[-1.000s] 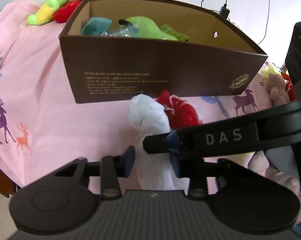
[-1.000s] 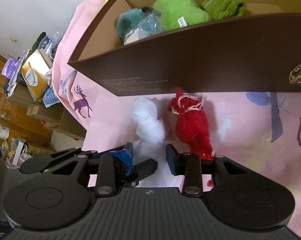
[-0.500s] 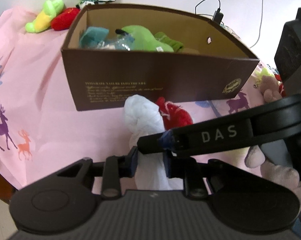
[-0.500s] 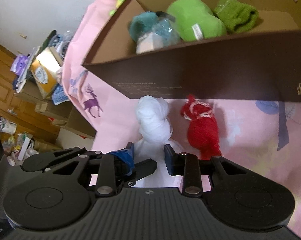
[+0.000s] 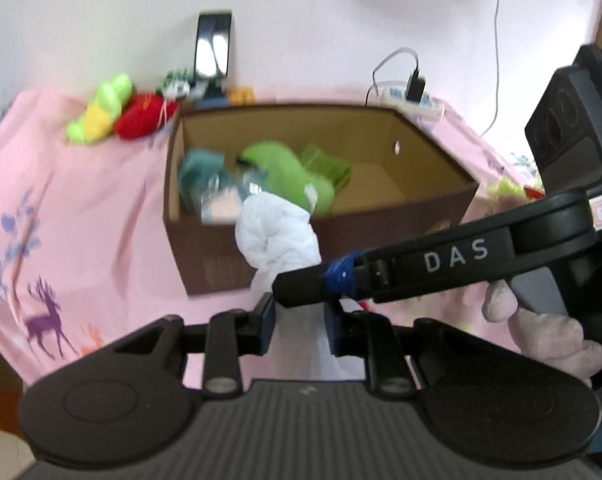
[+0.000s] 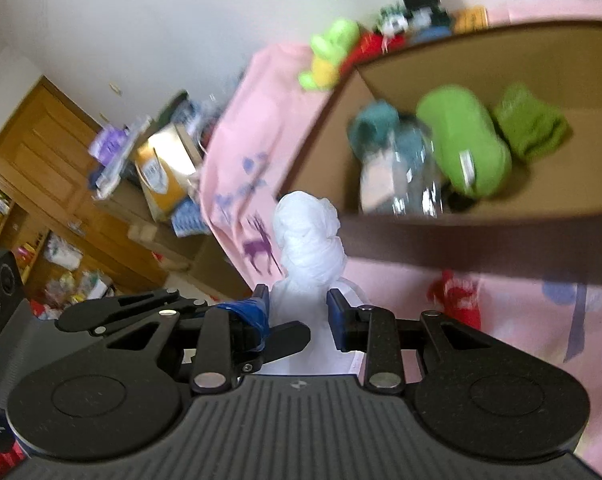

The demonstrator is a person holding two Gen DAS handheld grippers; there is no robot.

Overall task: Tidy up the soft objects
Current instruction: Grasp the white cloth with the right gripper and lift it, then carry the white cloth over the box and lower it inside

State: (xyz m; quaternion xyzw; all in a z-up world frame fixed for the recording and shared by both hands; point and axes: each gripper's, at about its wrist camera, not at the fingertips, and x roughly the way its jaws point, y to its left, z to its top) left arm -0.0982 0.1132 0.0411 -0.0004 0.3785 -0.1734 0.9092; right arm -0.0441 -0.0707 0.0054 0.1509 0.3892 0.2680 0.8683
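- Left gripper [image 5: 299, 322]: pinched on the white cloth bundle [image 5: 279, 236].
- Right gripper [image 6: 297, 312]: clamped on the same bundle.
- Bundle is held in front of the brown box [image 5: 401, 224], above the pink sheet [image 5: 81, 216].

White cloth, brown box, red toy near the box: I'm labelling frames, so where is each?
White cloth [image 6: 307, 236]: right wrist view, knotted top.
Brown box [image 5: 385, 236]: left wrist view, front wall.
Red toy [image 6: 459, 294]: right wrist view, body.
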